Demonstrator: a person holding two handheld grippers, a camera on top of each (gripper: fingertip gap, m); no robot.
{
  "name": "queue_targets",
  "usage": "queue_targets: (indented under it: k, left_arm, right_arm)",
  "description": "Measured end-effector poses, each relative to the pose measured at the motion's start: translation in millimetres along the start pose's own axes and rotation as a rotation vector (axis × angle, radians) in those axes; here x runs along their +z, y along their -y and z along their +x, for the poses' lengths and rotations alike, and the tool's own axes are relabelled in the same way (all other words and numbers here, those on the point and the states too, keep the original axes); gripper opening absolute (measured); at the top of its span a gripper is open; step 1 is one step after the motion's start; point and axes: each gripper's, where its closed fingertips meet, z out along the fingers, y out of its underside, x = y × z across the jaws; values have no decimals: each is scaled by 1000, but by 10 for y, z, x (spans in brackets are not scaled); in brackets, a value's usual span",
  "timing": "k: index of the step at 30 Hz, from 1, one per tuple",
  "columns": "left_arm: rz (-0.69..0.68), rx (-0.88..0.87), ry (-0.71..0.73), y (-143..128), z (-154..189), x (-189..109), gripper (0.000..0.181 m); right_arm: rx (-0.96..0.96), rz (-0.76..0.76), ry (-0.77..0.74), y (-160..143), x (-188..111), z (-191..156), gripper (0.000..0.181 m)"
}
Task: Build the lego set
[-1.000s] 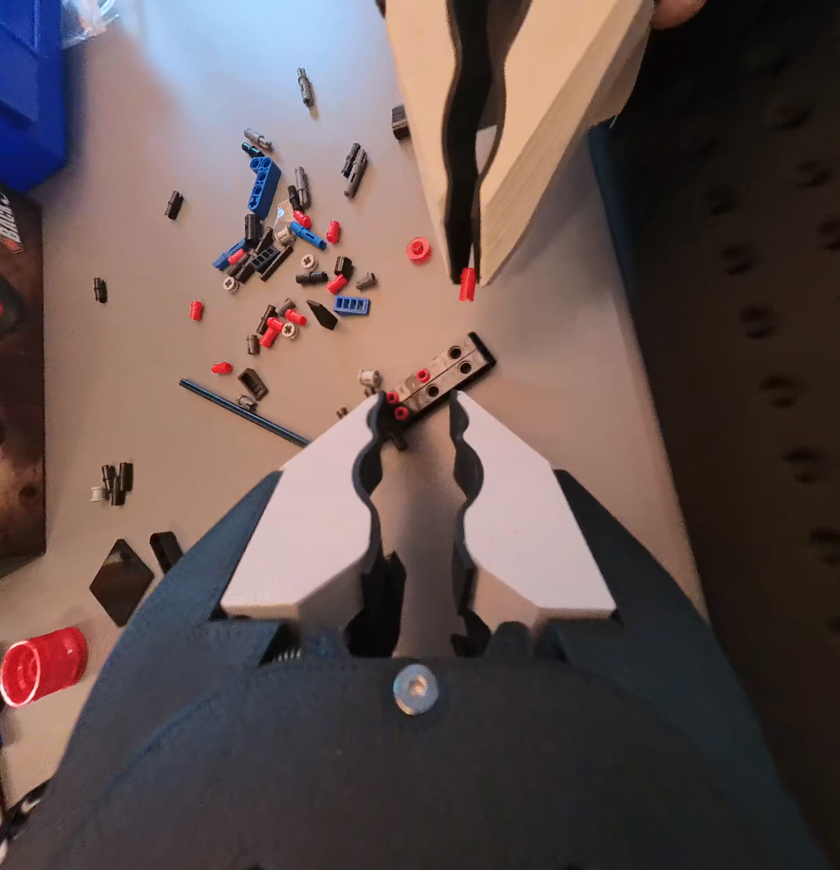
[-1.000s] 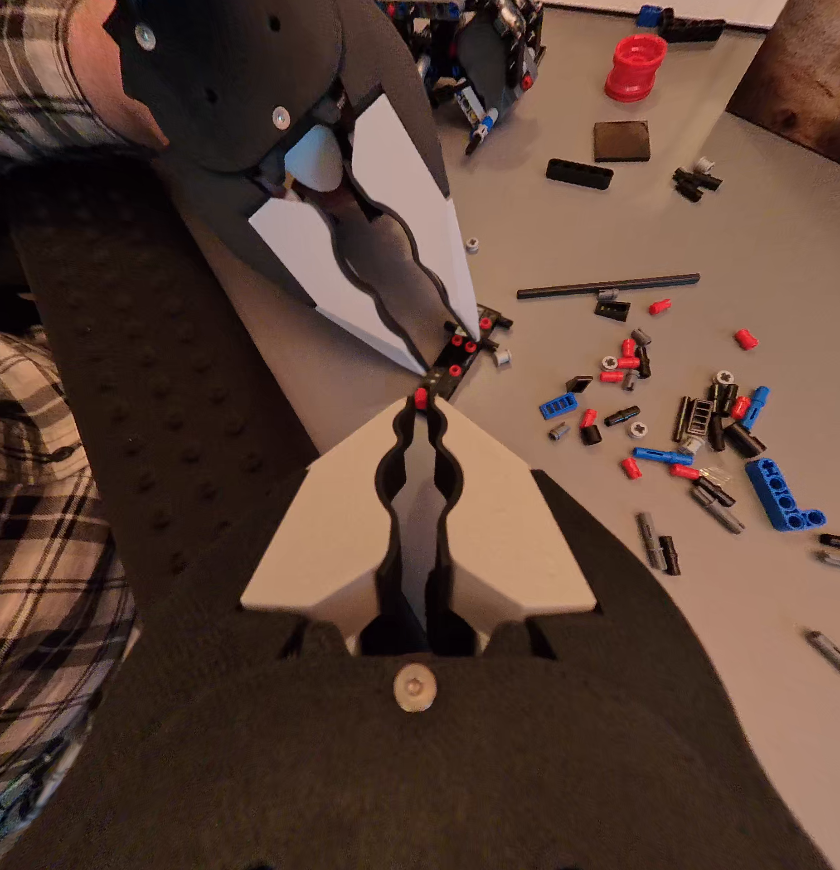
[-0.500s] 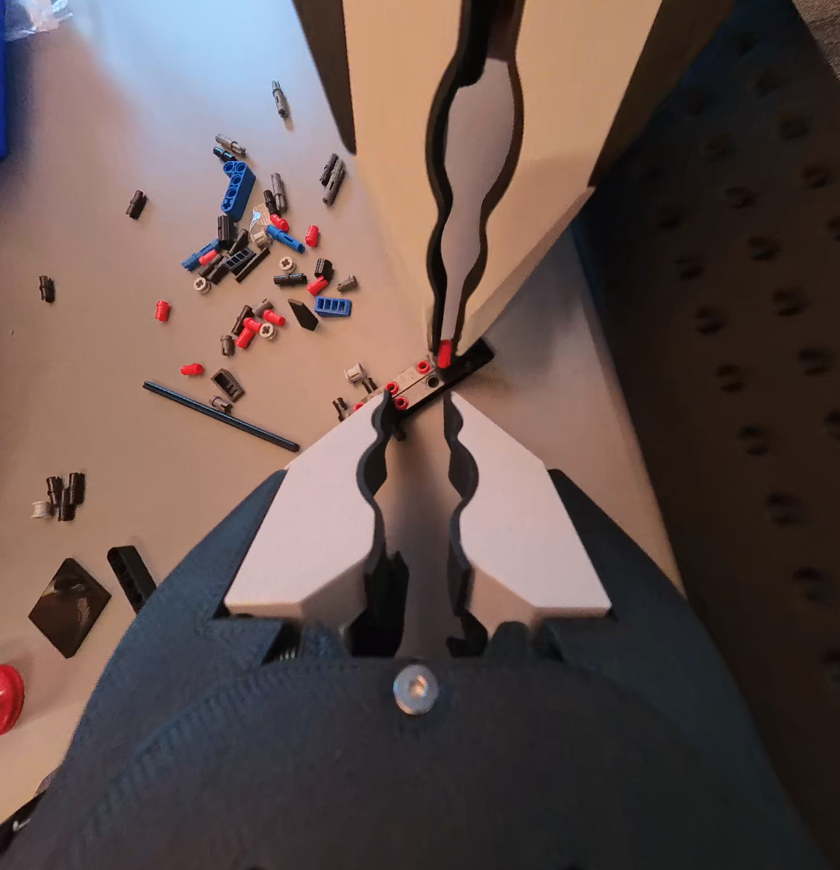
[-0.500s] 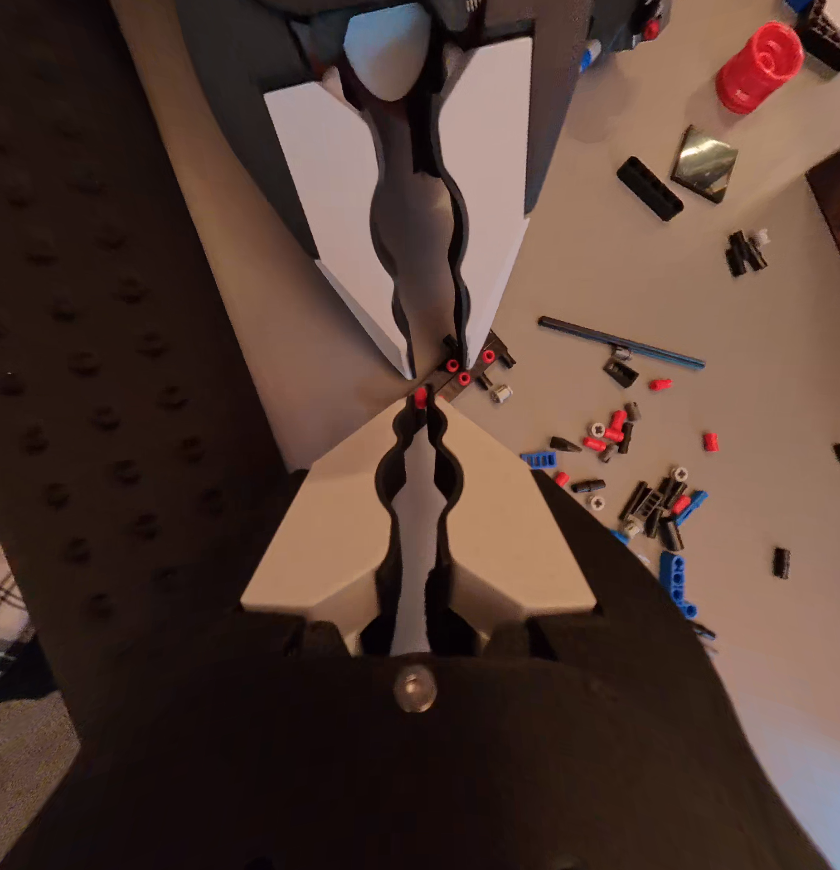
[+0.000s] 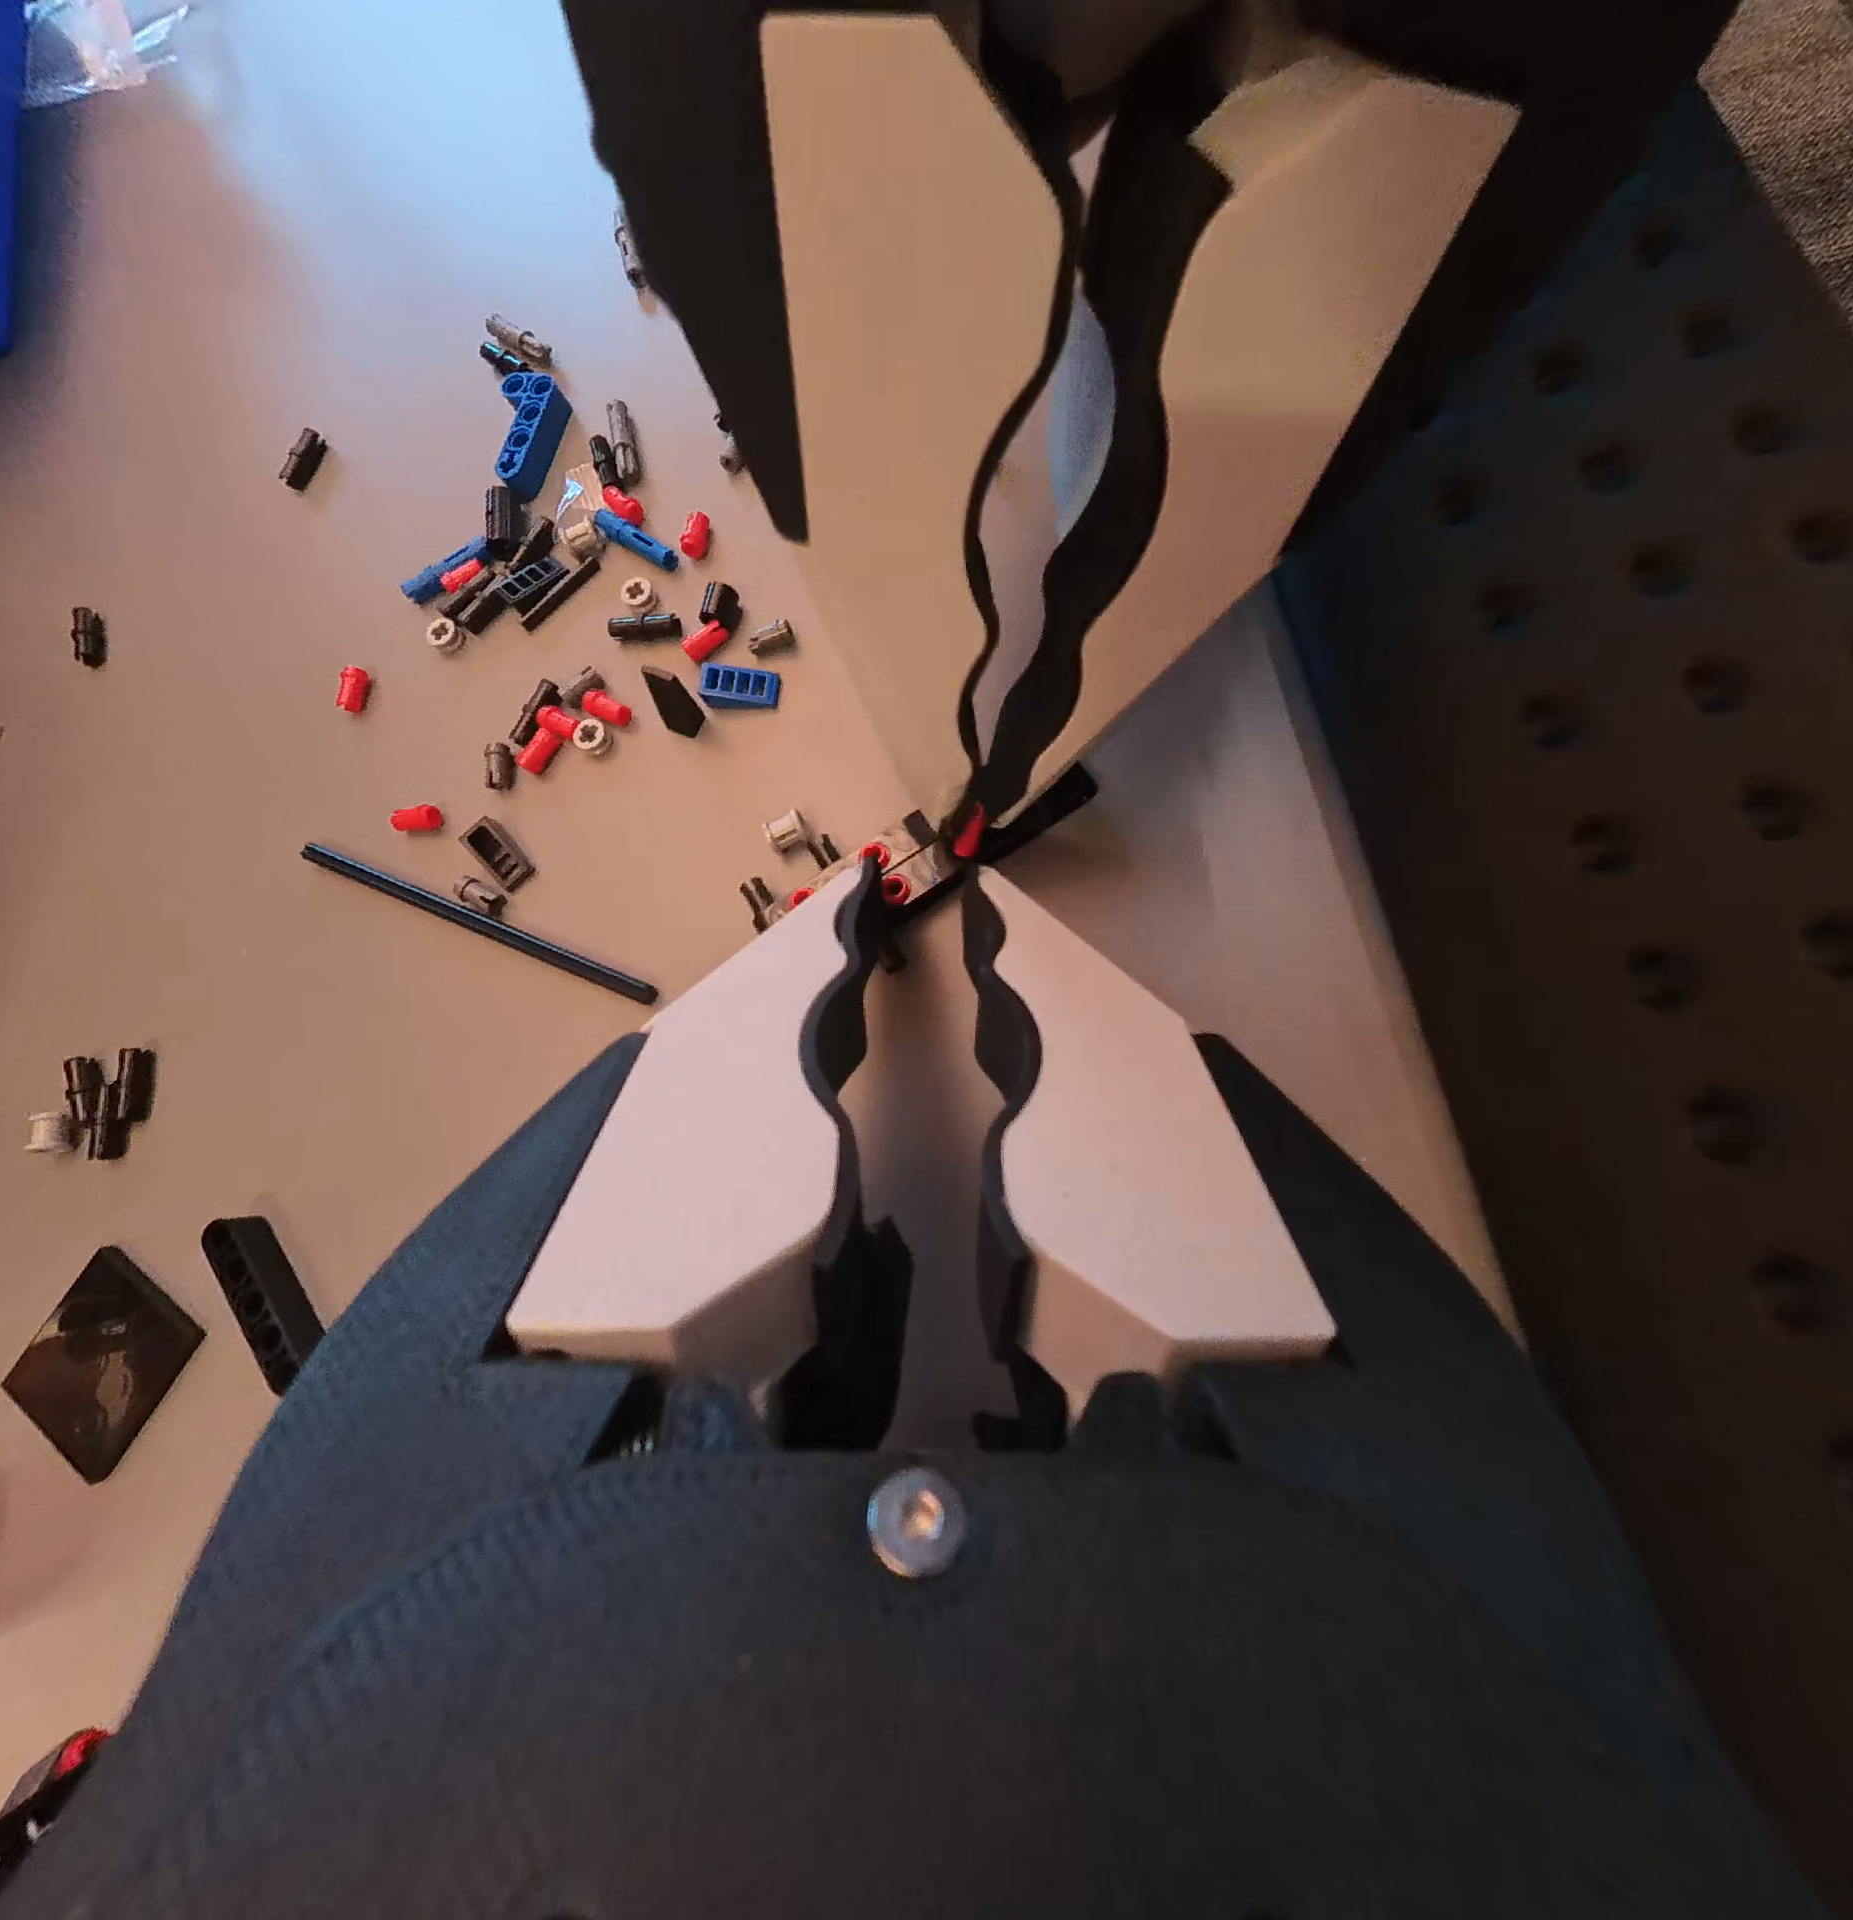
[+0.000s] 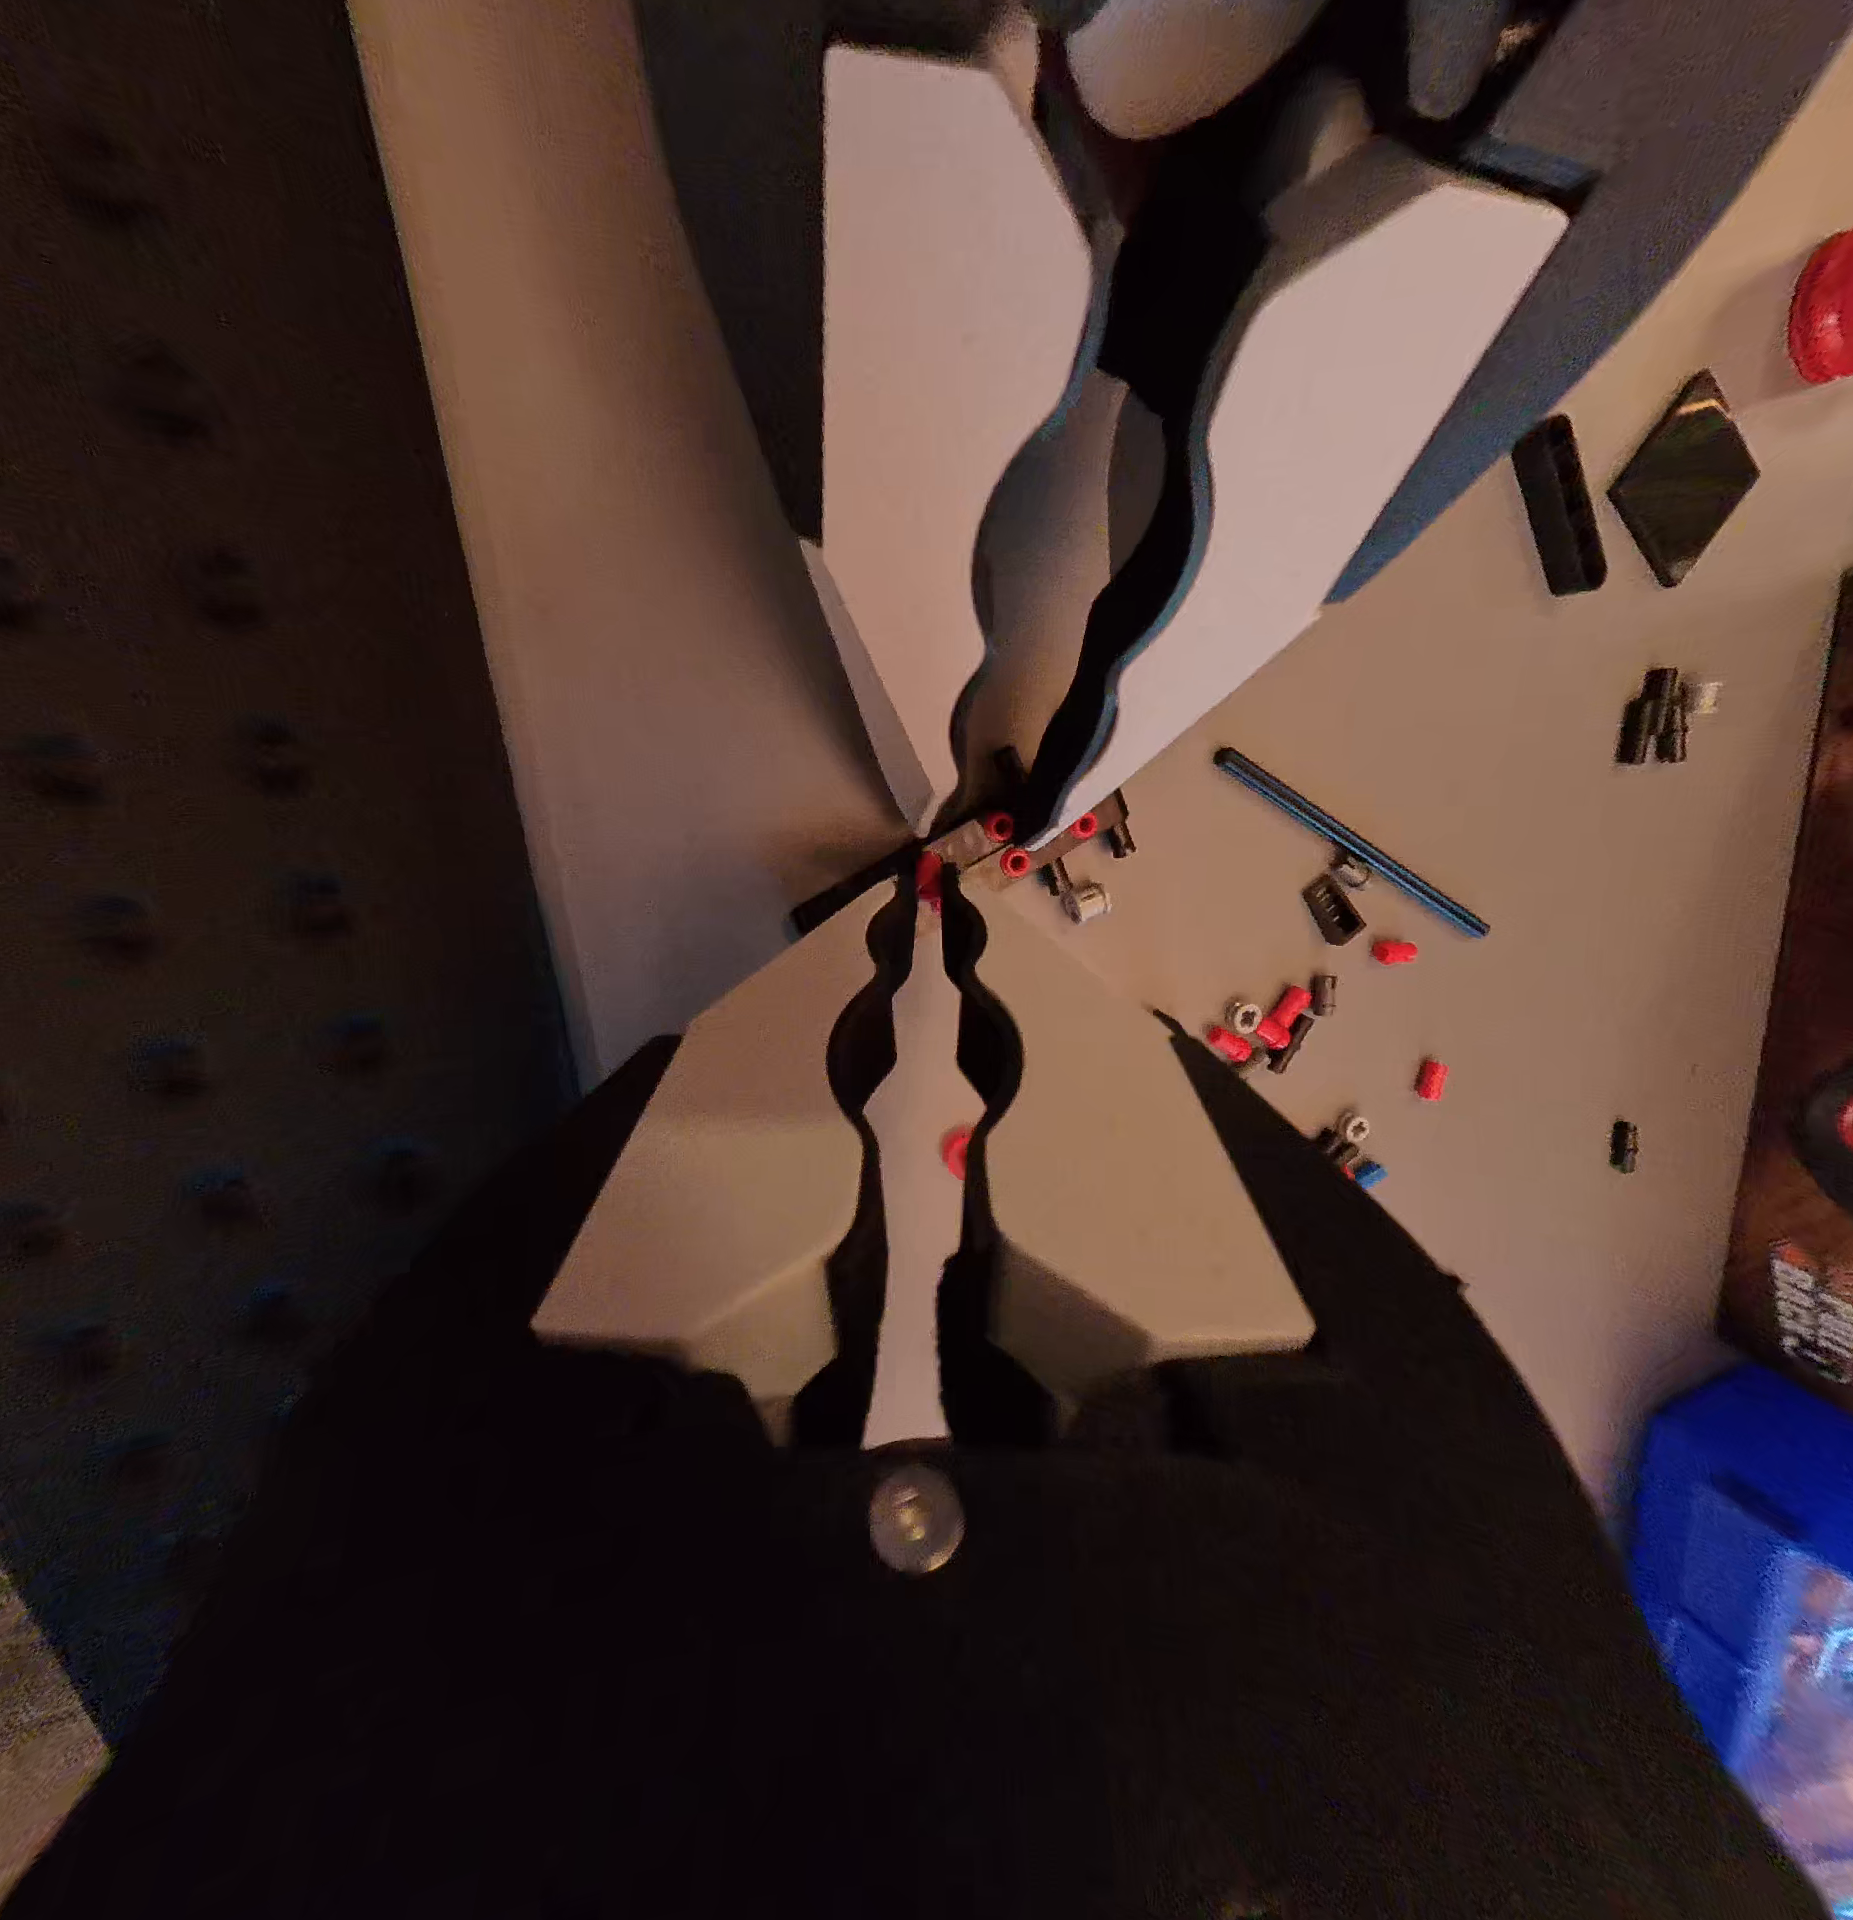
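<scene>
The right hand-held gripper (image 6: 930, 883) pinches a red pin (image 6: 928, 871) against the black beam (image 5: 927, 854). The left hand-held gripper (image 5: 917, 891), part open, straddles the beam near the surface (image 5: 1254, 935) edge. Loose pieces (image 5: 579, 613) crowd the inner side.

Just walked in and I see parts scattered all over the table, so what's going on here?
A person is building a Lego set with two handheld grippers. The left gripper steadies a black beam studded with red pins, its fingers spread around one end. The right gripper pinches a red pin and holds it at the beam, apparently to push it into a hole. Loose red, black and blue pieces and a long black axle lie on the table.
</scene>
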Motion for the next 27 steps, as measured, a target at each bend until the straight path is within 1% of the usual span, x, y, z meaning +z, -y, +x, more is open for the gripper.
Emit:
queue_targets:
  k: [9,15,21,24,27]
  left_arm:
    - [16,-2,-7,3,5,3,11]
    - [32,-21,-21,4,7,3,11]
    - [38,-31,-30,6,6,3,11]
    - [40,-33,-32,7,6,2,11]
    - [41,-34,-34,6,6,3,11]
  right_arm:
    - [-194,-78,56,5,-5,-32,3]
    - [-274,-69,65,13,-9,-39,3]
    - [-286,-29,86,18,-13,-46,2]
    - [-334,-42,81,18,-16,-50,2]
    - [-427,-83,55,9,-19,-49,3]
